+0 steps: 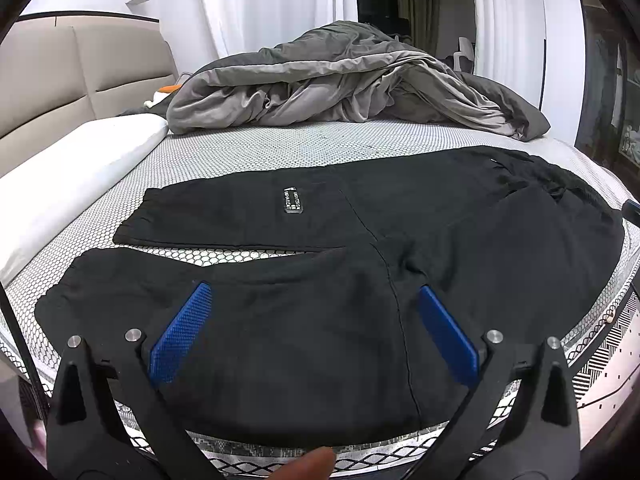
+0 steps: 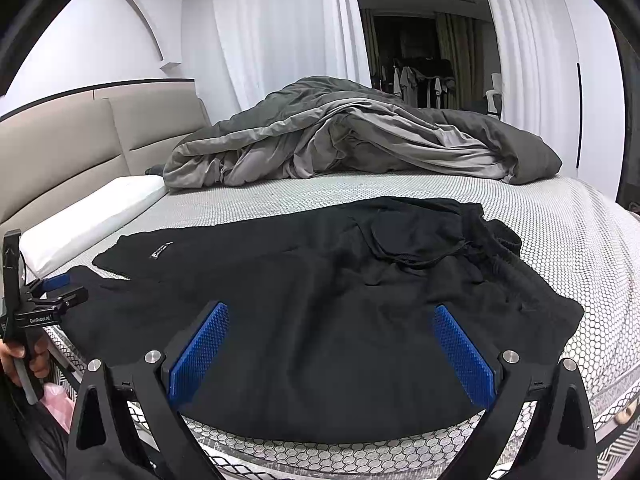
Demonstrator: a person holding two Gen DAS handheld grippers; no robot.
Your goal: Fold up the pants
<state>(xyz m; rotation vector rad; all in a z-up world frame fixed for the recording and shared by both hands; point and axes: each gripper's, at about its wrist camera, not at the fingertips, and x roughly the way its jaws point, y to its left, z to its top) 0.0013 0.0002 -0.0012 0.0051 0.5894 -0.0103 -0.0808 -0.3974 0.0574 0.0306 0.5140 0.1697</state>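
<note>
Black pants (image 1: 320,320) lie spread flat on the bed, legs toward the left, waistband with drawstring (image 2: 416,258) toward the right. A small label (image 1: 291,201) shows on the far leg. My left gripper (image 1: 314,300) is open and empty, its blue pads over the near leg. My right gripper (image 2: 332,316) is open and empty, over the seat area near the bed's front edge. The left gripper also shows at the left edge of the right wrist view (image 2: 44,292), held by a hand.
A rumpled grey duvet (image 1: 344,80) lies across the far side of the bed. A white pillow (image 1: 68,184) lies at the left by the beige headboard (image 1: 60,76). The honeycomb mattress cover (image 2: 560,240) surrounds the pants. White curtains hang behind.
</note>
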